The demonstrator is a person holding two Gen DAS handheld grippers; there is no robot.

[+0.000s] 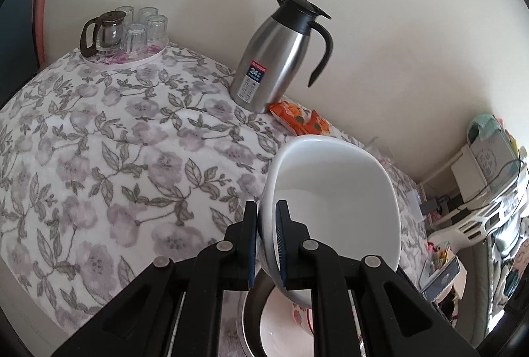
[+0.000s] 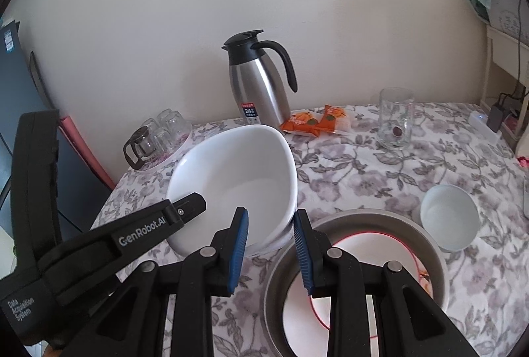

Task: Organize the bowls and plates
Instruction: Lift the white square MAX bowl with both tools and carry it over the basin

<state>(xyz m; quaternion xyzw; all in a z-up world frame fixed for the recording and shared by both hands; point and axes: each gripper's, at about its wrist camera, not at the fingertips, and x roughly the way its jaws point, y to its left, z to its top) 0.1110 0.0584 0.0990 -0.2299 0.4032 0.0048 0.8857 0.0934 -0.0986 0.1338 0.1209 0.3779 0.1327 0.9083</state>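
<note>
The left gripper [image 1: 267,221] is clamped on the white bowl's [image 1: 334,191] rim, lifting it clear of the basin [image 2: 426,241]; the right gripper [image 2: 270,224] pinches the opposite rim (sharing the load).

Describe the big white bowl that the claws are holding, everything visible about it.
The big white bowl is glossy, ceramic by its look, wide and deep with a rounded, slightly squarish rim. It is empty and looks clean. It is tilted, lifted above the flowered tablecloth, in front of the steel jug. The left claw is shut on its rim, one pad inside and one outside. The right claw straddles the opposite rim.
</note>
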